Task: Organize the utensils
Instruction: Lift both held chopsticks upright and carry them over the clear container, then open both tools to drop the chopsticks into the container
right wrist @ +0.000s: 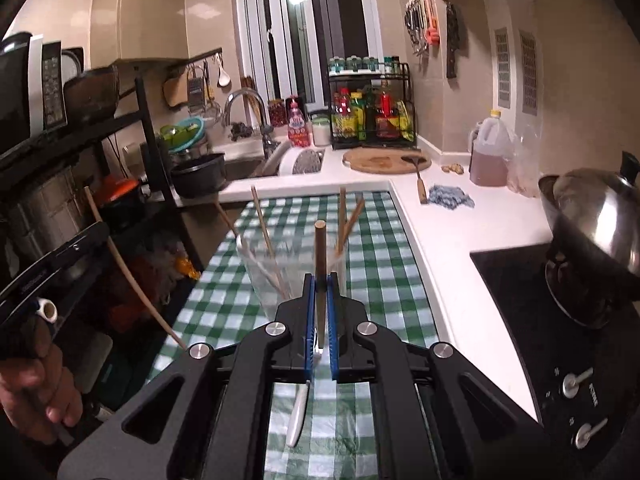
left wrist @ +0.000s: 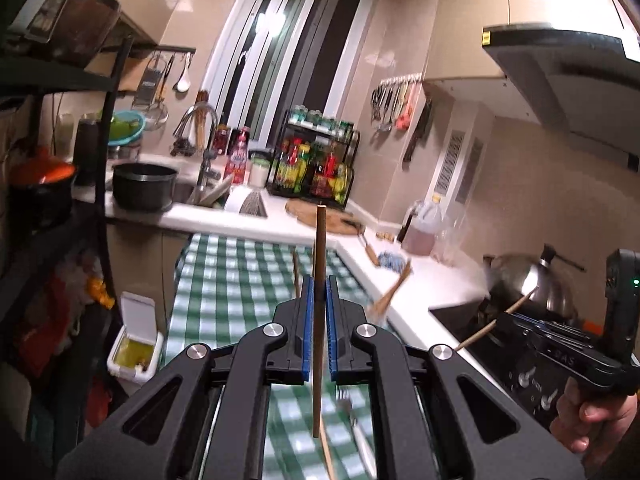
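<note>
Left gripper (left wrist: 319, 280): clamped on upright brown chopstick (left wrist: 319, 320), centre frame — ready for dropping.
Right gripper (right wrist: 319, 284): pinching another chopstick (right wrist: 320, 252) — above glass cup (right wrist: 256, 268).

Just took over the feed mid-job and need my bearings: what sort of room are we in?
A home kitchen, by the look of it: a chrome gooseneck sink tap, a black wire rack of sauce bottles, and a black cooktop carrying a steel-lidded wok.

Upright brown chopsticks (left wrist: 319, 264) (right wrist: 320, 256); others leaning in clear glass (right wrist: 290, 268).
</note>
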A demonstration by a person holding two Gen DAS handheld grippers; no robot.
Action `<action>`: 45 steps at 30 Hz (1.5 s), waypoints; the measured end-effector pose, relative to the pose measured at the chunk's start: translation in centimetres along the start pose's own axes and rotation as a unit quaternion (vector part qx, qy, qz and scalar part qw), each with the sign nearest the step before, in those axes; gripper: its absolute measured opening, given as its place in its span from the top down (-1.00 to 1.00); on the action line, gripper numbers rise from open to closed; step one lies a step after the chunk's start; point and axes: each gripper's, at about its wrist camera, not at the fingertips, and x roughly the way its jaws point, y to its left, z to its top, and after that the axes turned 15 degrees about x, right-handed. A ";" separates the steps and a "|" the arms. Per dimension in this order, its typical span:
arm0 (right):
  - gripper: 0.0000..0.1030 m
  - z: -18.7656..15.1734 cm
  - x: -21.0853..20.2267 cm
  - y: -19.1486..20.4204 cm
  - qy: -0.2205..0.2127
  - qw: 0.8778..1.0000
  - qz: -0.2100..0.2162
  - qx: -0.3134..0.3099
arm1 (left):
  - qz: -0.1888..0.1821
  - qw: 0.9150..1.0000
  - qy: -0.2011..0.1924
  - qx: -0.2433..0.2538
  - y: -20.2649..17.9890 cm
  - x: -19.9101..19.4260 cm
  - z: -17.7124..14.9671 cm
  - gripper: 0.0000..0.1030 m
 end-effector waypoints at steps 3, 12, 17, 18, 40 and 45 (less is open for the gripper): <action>0.88 3.2 -0.4 1.1 -0.020 1.000 0.014 -0.003 | -0.001 1.000 -0.026 0.004 0.4 1.3 2.9 0.88; 0.88 8.7 2.0 4.4 -0.060 0.997 0.035 -0.023 | 0.017 0.995 -0.099 0.021 0.7 6.0 7.6 0.88; 0.88 8.2 6.8 4.5 -0.027 0.999 0.030 -0.036 | 0.012 0.996 -0.089 0.029 0.5 9.3 5.8 0.88; 0.88 8.1 7.5 4.5 -0.020 0.999 0.030 -0.038 | 0.010 0.996 -0.079 0.032 0.5 10.2 5.4 0.88; 0.50 4.9 13.7 3.0 0.049 0.998 -0.007 -0.044 | 0.002 0.997 -0.002 0.073 0.1 12.9 2.4 0.62; 0.49 5.8 10.3 2.5 0.010 0.999 -0.015 -0.044 | 0.008 0.997 -0.030 0.075 -0.4 10.3 3.3 0.62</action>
